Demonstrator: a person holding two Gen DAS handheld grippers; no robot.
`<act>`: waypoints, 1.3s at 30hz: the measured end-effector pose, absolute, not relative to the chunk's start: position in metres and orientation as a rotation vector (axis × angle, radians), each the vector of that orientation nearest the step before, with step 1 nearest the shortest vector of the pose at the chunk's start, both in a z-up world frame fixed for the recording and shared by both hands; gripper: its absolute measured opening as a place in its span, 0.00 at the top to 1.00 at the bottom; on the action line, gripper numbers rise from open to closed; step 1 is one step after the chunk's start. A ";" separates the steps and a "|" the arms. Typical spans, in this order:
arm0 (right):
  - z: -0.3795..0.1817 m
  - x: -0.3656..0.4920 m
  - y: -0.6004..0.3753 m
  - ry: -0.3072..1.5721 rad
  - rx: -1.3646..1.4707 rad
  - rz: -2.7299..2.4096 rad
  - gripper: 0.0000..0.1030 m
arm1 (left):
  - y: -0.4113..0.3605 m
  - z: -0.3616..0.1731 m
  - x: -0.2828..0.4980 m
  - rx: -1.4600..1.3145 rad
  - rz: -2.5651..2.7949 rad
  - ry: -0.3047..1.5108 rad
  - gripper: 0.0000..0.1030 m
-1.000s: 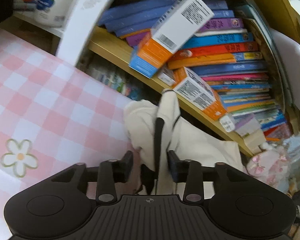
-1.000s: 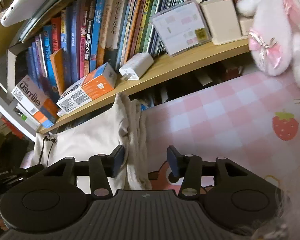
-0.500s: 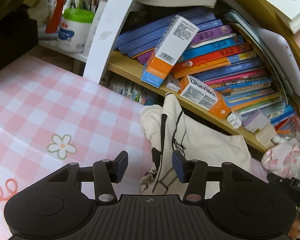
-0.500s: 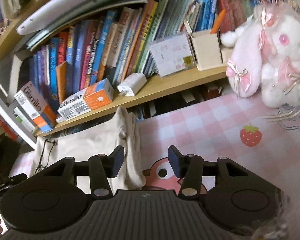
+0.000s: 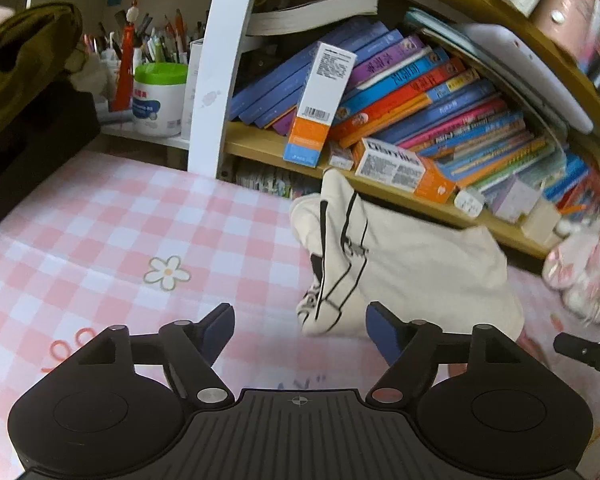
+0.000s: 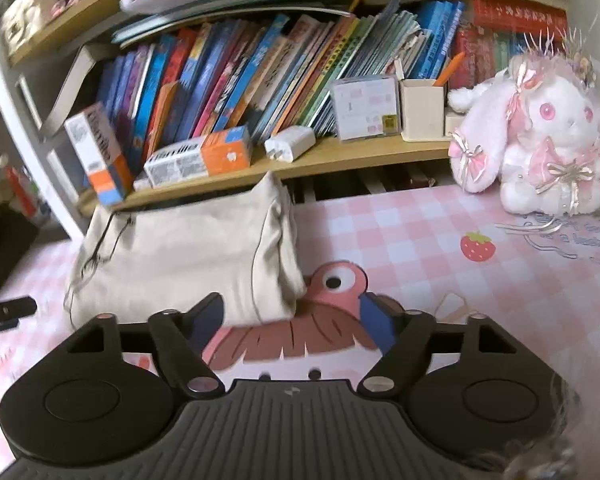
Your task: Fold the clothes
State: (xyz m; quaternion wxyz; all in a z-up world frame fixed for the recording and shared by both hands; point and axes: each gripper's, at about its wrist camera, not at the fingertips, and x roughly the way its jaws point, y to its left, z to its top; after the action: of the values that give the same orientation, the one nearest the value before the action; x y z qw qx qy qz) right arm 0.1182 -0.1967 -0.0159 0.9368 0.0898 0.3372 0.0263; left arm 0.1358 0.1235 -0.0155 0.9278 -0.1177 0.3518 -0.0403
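The cream garment (image 5: 412, 264) lies folded just ahead of both tools; left gripper (image 5: 300, 330) and right gripper (image 6: 292, 316) are opening, nothing between them.

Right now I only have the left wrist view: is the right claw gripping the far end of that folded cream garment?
Observer: No. The right claw is empty. Its jaws are opening, and the cream garment lies on the checked tablecloth with neither pad pressing it.
Operator: What is the pink blur past the garment?
Observer: A white-and-pink plush rabbit, sitting upright on the cloth, apart from the garment.
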 end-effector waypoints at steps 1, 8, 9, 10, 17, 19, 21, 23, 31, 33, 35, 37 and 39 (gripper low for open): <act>-0.017 0.114 -0.193 0.690 0.167 0.050 0.20 | 0.122 -0.016 0.133 -0.230 -0.079 0.721 0.25; -0.022 0.091 -0.174 0.687 0.087 0.026 0.08 | 0.106 -0.014 0.109 -0.152 -0.073 0.704 0.16; -0.022 0.088 -0.172 0.685 0.080 0.024 0.07 | 0.105 -0.013 0.107 -0.146 -0.072 0.702 0.14; -0.023 0.085 -0.170 0.685 0.075 0.022 0.07 | 0.104 -0.013 0.106 -0.142 -0.072 0.701 0.14; -0.025 0.074 -0.164 0.688 0.081 -0.003 0.03 | 0.100 -0.009 0.098 -0.128 -0.070 0.698 0.09; -0.024 0.072 -0.163 0.686 0.079 -0.006 0.03 | 0.100 -0.009 0.097 -0.126 -0.071 0.701 0.09; -0.023 0.071 -0.162 0.684 0.079 -0.008 0.02 | 0.099 -0.010 0.096 -0.126 -0.073 0.705 0.09; -0.022 0.070 -0.162 0.683 0.081 -0.010 0.02 | 0.098 -0.010 0.094 -0.124 -0.076 0.707 0.09; -0.020 0.065 -0.157 0.685 0.081 -0.009 0.02 | 0.096 -0.011 0.089 -0.120 -0.085 0.719 0.09; -0.020 0.064 -0.156 0.685 0.080 -0.008 0.01 | 0.096 -0.012 0.088 -0.119 -0.086 0.721 0.09; -0.020 0.063 -0.155 0.686 0.082 -0.008 0.01 | 0.096 -0.012 0.088 -0.116 -0.084 0.724 0.09; -0.021 0.062 -0.154 0.689 0.083 -0.007 0.01 | 0.095 -0.012 0.087 -0.111 -0.081 0.726 0.09; -0.022 0.061 -0.152 0.692 0.083 -0.005 0.01 | 0.095 -0.013 0.087 -0.107 -0.078 0.728 0.09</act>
State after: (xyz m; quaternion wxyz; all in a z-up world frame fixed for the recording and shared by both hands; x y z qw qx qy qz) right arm 0.0609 -0.1519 -0.0216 0.9399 0.0408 0.3391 -0.0024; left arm 0.0868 0.0951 -0.0125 0.9322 -0.0523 0.3560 -0.0384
